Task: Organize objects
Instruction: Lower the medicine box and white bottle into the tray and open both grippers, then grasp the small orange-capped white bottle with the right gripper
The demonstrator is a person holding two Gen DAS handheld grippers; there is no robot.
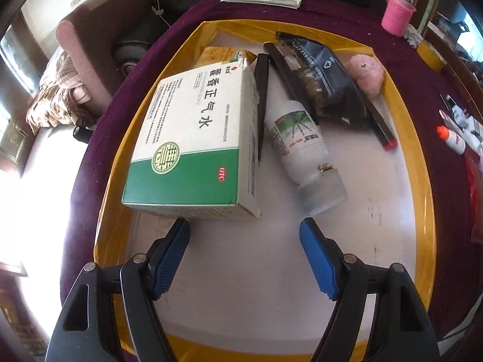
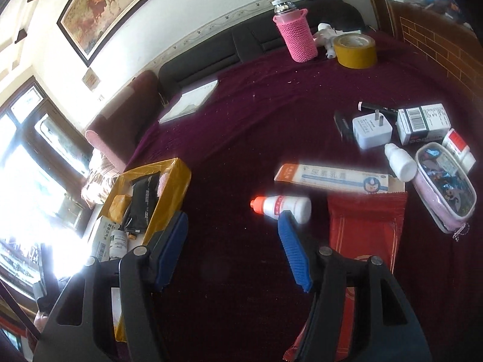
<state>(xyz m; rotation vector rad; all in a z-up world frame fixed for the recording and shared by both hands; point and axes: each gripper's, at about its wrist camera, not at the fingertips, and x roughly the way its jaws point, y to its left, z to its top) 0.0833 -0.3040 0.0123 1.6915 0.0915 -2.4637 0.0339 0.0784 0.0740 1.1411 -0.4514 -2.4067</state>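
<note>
I am holding the left gripper (image 1: 244, 235) open and empty over the tray (image 1: 422, 199), its left pad just beside the box (image 1: 193, 138) at centre left, and a careless drop could be nudging that box or the bottle (image 1: 305, 154) beside it. The right gripper (image 2: 232, 235) is also hanging open and empty, near the orange-capped bottle (image 2: 283, 206) at mid-frame. Only the right view is showing the loose items on the cloth (image 2: 271, 114); only the left is showing the tray's bare floor.
</note>
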